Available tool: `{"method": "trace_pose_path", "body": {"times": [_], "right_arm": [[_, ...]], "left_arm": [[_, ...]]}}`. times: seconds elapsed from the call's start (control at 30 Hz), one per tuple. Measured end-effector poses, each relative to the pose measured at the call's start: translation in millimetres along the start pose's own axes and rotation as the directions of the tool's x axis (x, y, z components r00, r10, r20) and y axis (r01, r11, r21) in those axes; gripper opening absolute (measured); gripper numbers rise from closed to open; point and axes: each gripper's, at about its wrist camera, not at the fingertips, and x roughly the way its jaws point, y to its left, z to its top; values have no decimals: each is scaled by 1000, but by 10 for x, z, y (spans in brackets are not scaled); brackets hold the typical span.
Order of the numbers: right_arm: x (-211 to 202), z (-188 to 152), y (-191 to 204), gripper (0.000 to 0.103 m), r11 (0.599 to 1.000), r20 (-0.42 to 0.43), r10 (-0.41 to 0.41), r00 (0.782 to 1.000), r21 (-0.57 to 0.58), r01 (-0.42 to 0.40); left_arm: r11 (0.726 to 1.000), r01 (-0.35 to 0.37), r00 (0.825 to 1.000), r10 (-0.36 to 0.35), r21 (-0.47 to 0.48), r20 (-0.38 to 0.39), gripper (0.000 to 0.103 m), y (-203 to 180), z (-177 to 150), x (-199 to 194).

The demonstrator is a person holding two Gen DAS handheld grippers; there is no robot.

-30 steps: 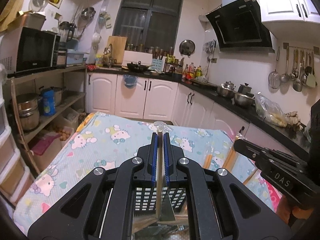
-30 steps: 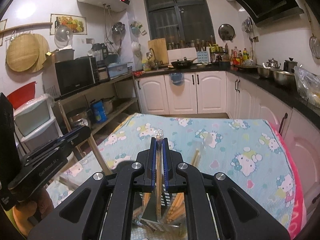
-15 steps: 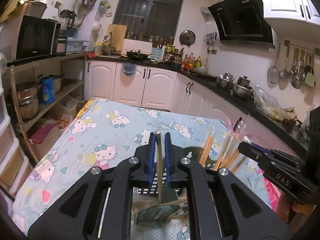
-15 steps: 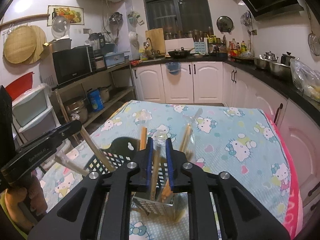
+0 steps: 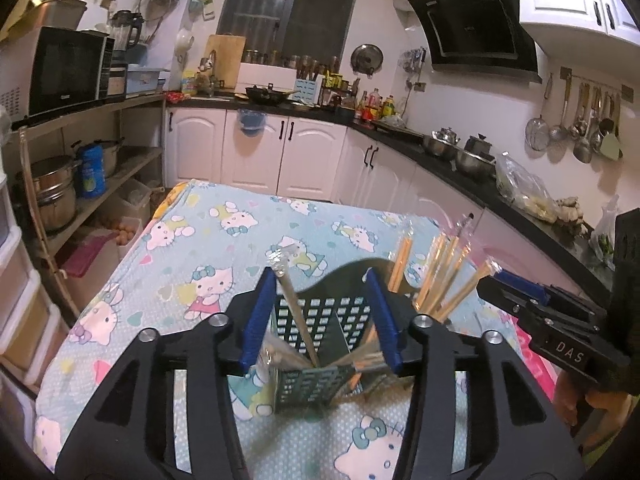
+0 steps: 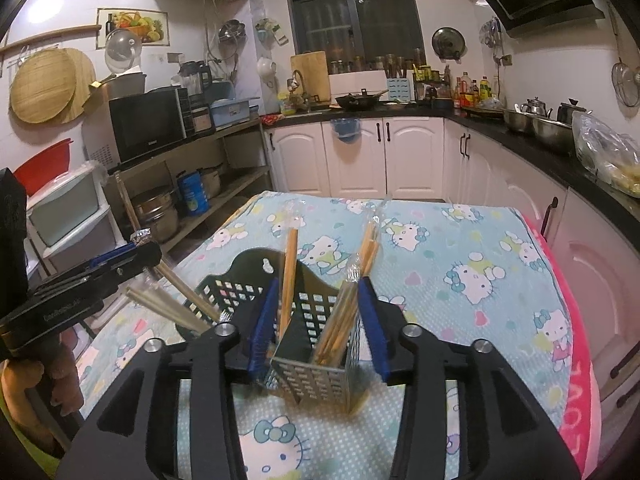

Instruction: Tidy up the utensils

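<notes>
On the surface [image 6: 472,248], under a cat-print cloth, a black perforated utensil holder [image 6: 316,332] standing upright, with wrapped chopsticks [image 6: 344,312] leaning in its compartments. Just above it, the left claw [image 5: 320,316] spread wide and holding nothing, one wrapped utensil [image 5: 298,312] leaning between its fingers. Beside it, the right claw [image 6: 318,320] equally wide open and empty, astride the holder's top.

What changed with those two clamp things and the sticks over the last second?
Both tools opened and let go. The left tool released its wrapped chopstick, which now stands leaning in the black basket. The right tool released its chopstick into the same basket. The basket and the Hello Kitty cloth stayed put.
</notes>
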Motion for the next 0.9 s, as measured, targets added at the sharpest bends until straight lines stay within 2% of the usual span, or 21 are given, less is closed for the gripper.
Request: {"method": "trace_pose_path", "body": {"times": [0.43, 0.6, 0.9], "right_arm": [[-280, -165, 85, 59, 1000, 1, 19, 1000, -13, -19], [-416, -268, 124, 67, 1000, 6, 27, 1000, -13, -27], [-571, -477, 154, 76, 999, 9, 26, 1000, -20, -25]], "left_arm": [[999, 30, 1000, -30, 19, -8, 68, -67, -110, -246], [999, 34, 999, -34, 30, -13, 76, -77, -192, -348], [999, 48, 999, -48, 20, -12, 91, -41, -376, -527]]}}
